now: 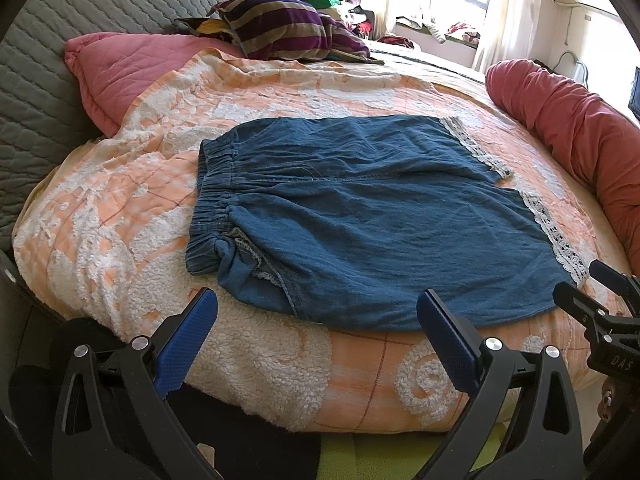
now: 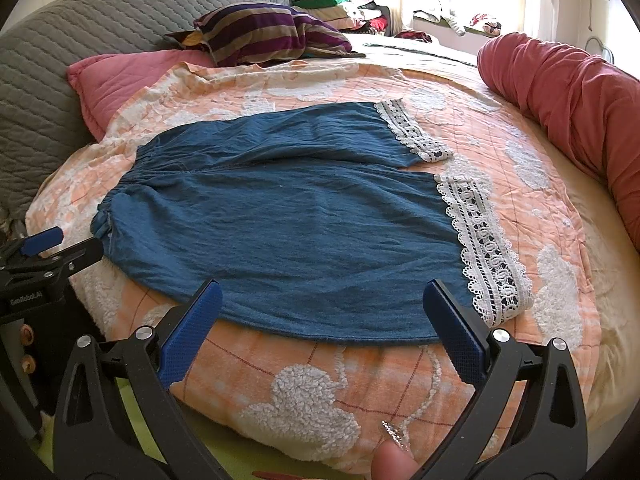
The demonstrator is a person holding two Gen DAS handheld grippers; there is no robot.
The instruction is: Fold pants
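Blue denim pants (image 1: 360, 216) with white lace hems (image 1: 556, 232) lie spread flat on an orange and white blanket (image 1: 120, 216), elastic waistband to the left. They also show in the right wrist view (image 2: 288, 224), lace hems (image 2: 484, 248) to the right. My left gripper (image 1: 318, 308) is open and empty, just short of the pants' near edge by the waistband. My right gripper (image 2: 322, 300) is open and empty at the near edge by the lower leg hem. Each gripper shows in the other's view: the right gripper (image 1: 600, 304), the left gripper (image 2: 52, 248).
The blanket (image 2: 320, 384) covers a round bed. A pink pillow (image 1: 120, 68), a striped cushion (image 1: 280, 28) and a grey quilted headboard (image 1: 60, 52) are at the back. A red bolster (image 1: 580, 128) lines the right edge. Piled clothes (image 2: 344, 4) sit by the window.
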